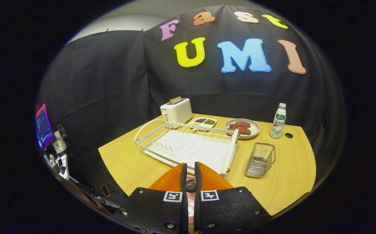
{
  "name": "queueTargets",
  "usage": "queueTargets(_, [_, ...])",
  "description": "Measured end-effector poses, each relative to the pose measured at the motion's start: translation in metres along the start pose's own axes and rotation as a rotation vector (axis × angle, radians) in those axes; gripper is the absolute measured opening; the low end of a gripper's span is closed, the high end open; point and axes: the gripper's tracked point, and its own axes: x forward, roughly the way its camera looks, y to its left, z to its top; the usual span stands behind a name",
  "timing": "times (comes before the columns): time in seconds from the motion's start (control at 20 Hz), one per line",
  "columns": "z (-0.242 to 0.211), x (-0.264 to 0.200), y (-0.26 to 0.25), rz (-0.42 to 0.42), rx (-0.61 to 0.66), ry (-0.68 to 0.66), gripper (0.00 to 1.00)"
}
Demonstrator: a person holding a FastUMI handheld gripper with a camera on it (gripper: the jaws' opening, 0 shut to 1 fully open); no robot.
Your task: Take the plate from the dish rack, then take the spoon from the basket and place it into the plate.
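Observation:
My gripper (190, 164) hovers over the near edge of the wooden table (132, 162), its two fingers almost together. A small dark rounded thing, seemingly the spoon's end (190, 186), is pinched between them. Below it, in the gap between the fingers, a strip of pink surface (190, 204) shows; whether it is the plate I cannot tell. Just ahead of the fingertips lies the white wire dish rack (142, 144) on its white tray. The metal wire basket (261, 159) stands to the right of the rack.
Beyond the rack stand a white toaster (176, 110) with a slice in it, a small divided dish (203, 122) and a plate of brown meat pieces (254, 130). A bottle (279, 121) stands at the far right. A lit monitor (43, 125) is off the table's left.

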Motion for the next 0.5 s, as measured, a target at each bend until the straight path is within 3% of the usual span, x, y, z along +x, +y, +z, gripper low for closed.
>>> queueTargets(0.5, [-0.036,0.036,0.026,0.052,0.008,0.087,0.07])
